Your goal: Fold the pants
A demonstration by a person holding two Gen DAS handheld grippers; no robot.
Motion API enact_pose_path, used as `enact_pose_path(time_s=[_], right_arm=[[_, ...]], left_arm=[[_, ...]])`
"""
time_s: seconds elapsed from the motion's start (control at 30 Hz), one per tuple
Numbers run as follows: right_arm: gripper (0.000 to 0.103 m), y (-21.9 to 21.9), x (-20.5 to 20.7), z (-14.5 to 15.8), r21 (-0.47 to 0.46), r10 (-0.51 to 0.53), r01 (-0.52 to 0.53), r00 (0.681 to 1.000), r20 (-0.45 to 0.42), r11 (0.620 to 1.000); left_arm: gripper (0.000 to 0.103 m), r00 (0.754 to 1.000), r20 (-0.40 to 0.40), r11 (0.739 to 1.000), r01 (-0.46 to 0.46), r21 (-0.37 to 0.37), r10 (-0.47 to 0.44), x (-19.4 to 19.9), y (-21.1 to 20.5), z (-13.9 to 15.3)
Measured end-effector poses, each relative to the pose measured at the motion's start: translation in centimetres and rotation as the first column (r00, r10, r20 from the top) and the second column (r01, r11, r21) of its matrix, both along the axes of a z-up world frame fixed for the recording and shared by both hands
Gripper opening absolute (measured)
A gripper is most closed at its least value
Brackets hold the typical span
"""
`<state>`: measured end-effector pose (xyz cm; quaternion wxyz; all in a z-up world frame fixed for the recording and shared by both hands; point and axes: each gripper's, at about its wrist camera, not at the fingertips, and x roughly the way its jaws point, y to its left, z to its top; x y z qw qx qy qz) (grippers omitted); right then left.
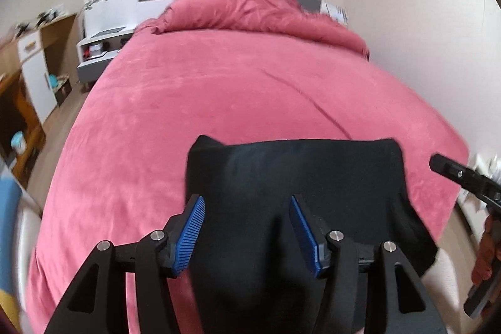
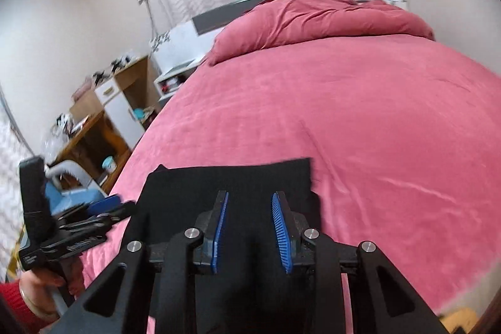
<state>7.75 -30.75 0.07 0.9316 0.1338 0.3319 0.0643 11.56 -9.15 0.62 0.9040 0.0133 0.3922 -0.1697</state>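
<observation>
Left wrist view: left gripper (image 1: pixel 247 232) jaws wide, nothing clamped, above black pants (image 1: pixel 297 177) at lower centre. Pants lie folded to compact rectangle on pink bed (image 1: pixel 203 89); far edge straight. Right gripper (image 1: pixel 451 174) enters at right edge.

Right wrist view: right gripper (image 2: pixel 249 229) jaws narrowly parted, no cloth pinched; pants (image 2: pixel 228 180) lower centre, left gripper (image 2: pixel 103 208) lower left. Judged step: release after fold. Next: check edge alignment, smooth if needed. Open bed beyond and right; bed edge near left.
</observation>
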Motion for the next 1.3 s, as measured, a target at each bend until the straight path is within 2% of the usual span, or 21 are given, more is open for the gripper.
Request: enact_pose_path(time_s=[0.07,0.13,0.23,0.33,0.37,0.4,0.47,0.6,0.77,0.83,0.93,0.97,1.0,1.1,1.23,1.3], right_arm=[[0.03,1.0,2.6,-1.1,0.007,0.019,-0.019,0.999,-0.032,1.0],[0.03,1.8,4.5,-2.7,-0.035,0.021,-0.024,0.997,-0.069,0.999],[0.028,1.8,6.2,-4.7,-0.092,0.018,-0.027,0.995,-0.096,0.995],[0.018,0.5,7.5,-6.5,-0.136,-0.021,0.005,0.992,-0.122,0.991],[0.007,0.0,7.7,-7.0,-0.138,-0.035,0.017,0.992,-0.124,0.99],[0.002,-0.7,7.9,-7.7,-0.126,-0.045,0.029,0.991,-0.126,0.992],[0.0,-1.5,7.6,-8.6,-0.096,-0.056,0.045,0.992,-0.114,0.994],[0.0,-2.2,8.4,-9.6,-0.064,-0.076,0.07,0.993,-0.091,0.995],[0.0,-2.4,8.1,-9.1,-0.027,-0.07,0.068,0.994,-0.083,0.997],[0.0,-2.7,6.8,-8.1,-0.007,-0.077,0.076,0.994,-0.074,0.997],[0.017,-1.9,5.0,-6.8,-0.043,-0.086,0.083,0.994,-0.067,0.996],[0.031,-1.5,4.3,-6.5,-0.071,-0.083,0.079,0.995,-0.063,0.994],[0.038,-1.1,3.5,-6.1,-0.092,-0.075,0.07,0.996,-0.056,0.993],[0.039,-0.6,1.7,-5.9,-0.119,-0.064,0.057,0.996,-0.055,0.991],[0.042,-1.1,-0.4,-6.3,-0.085,-0.074,0.065,0.992,-0.104,0.994],[0.058,-1.3,-1.1,-6.6,-0.087,-0.085,0.074,0.989,-0.123,0.993]], left_arm=[[0.057,1.0,-0.021,1.0,0.014,0.019,-0.013,1.5,-1.4,-0.3],[0.057,0.999,-0.023,0.999,0.038,0.027,-0.038,2.5,-2.5,-0.7],[0.056,0.999,-0.03,0.994,0.032,0.108,-0.029,4.3,-3.6,-1.9],[0.056,0.998,-0.064,0.988,0.03,0.151,-0.02,5.6,-4.1,-3.6],[0.056,0.997,-0.072,0.988,0.032,0.154,-0.021,5.8,-4.0,-4.2],[0.057,0.997,-0.072,0.988,0.032,0.153,-0.021,5.9,-4.0,-4.4],[0.057,0.997,-0.073,0.987,0.027,0.156,-0.016,6.3,-4.1,-4.9],[0.057,0.997,-0.074,0.988,0.018,0.154,-0.006,6.9,-4.1,-5.6],[0.057,0.998,-0.057,0.986,0.011,0.164,-0.002,6.3,-3.9,-4.9],[0.057,0.999,-0.048,0.986,-0.001,0.167,0.009,5.5,-3.7,-4.4],[0.057,0.998,-0.046,0.988,-0.026,0.154,0.033,4.3,-3.0,-3.7],[0.057,0.998,-0.048,0.989,-0.031,0.143,0.038,3.8,-2.6,-3.4],[0.057,0.998,-0.05,0.99,-0.038,0.133,0.045,3.3,-2.3,-3.2],[0.057,0.995,-0.08,0.994,-0.056,0.093,0.064,2.1,-1.0,-2.8],[0.057,0.99,-0.107,0.994,-0.091,0.065,0.097,0.7,0.5,-2.6],[0.057,0.988,-0.112,0.993,-0.104,0.061,0.11,0.0,1.4,-2.7]])
